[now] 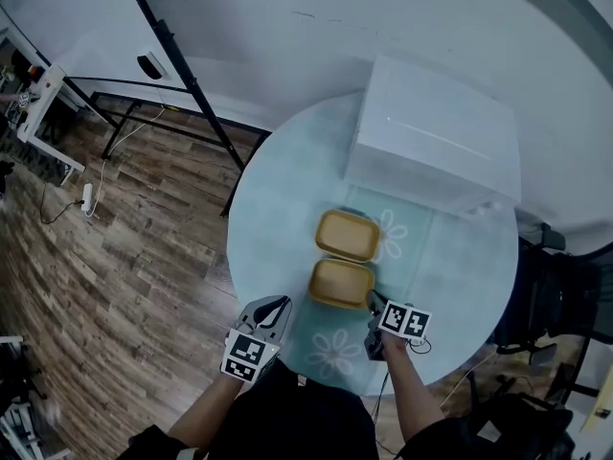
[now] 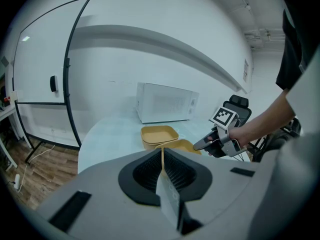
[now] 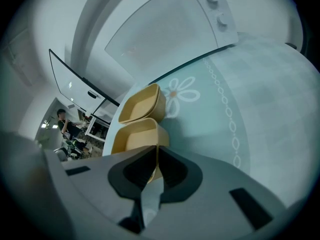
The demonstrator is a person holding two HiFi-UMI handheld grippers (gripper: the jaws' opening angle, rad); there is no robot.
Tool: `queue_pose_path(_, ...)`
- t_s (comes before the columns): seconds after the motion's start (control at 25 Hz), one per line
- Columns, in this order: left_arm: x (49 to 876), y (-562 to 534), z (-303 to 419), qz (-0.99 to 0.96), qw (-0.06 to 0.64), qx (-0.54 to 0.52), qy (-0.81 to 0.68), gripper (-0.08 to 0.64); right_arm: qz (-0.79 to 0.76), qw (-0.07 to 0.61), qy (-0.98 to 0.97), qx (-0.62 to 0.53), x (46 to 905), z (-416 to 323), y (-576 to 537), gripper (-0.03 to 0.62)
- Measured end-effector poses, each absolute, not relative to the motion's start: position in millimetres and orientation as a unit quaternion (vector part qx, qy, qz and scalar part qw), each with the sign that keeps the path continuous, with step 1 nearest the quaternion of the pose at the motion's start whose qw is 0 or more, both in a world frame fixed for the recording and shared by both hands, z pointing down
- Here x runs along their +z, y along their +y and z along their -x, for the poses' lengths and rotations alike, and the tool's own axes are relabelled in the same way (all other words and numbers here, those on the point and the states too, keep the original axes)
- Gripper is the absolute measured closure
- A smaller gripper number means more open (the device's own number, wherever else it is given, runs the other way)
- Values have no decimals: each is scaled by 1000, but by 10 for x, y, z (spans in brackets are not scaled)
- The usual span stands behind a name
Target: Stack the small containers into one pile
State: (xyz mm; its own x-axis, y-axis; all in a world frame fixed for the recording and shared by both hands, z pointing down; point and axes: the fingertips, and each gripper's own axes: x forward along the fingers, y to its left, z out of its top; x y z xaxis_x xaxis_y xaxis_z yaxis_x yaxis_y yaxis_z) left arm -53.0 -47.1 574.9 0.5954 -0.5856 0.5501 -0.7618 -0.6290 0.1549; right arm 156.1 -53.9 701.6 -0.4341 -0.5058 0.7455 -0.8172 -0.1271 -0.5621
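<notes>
Two small yellow containers lie side by side on the round glass table (image 1: 278, 209). The far container (image 1: 347, 235) and the near container (image 1: 340, 283) touch along one edge and both face up. My right gripper (image 1: 372, 300) is shut, its tips at the near container's right corner; whether they touch it I cannot tell. In the right gripper view the near container (image 3: 136, 136) lies just past the shut jaws of my right gripper (image 3: 156, 149), with the far container (image 3: 141, 104) behind it. My left gripper (image 1: 283, 302) is shut and empty, left of the near container (image 2: 182, 146).
A white microwave (image 1: 436, 137) stands at the table's back right, behind the containers. A black stand's legs (image 1: 192, 89) rest on the wood floor to the left. A black chair (image 1: 551, 295) is at the table's right. A person (image 3: 62, 116) is far off.
</notes>
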Motion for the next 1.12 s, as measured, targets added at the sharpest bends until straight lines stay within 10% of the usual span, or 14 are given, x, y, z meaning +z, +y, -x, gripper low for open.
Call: queue_pose_path(1.12, 5709, -391, 589, -874, 192, 217, -389, 537, -501, 74, -661, 553, 6304, -1351, -573, 558)
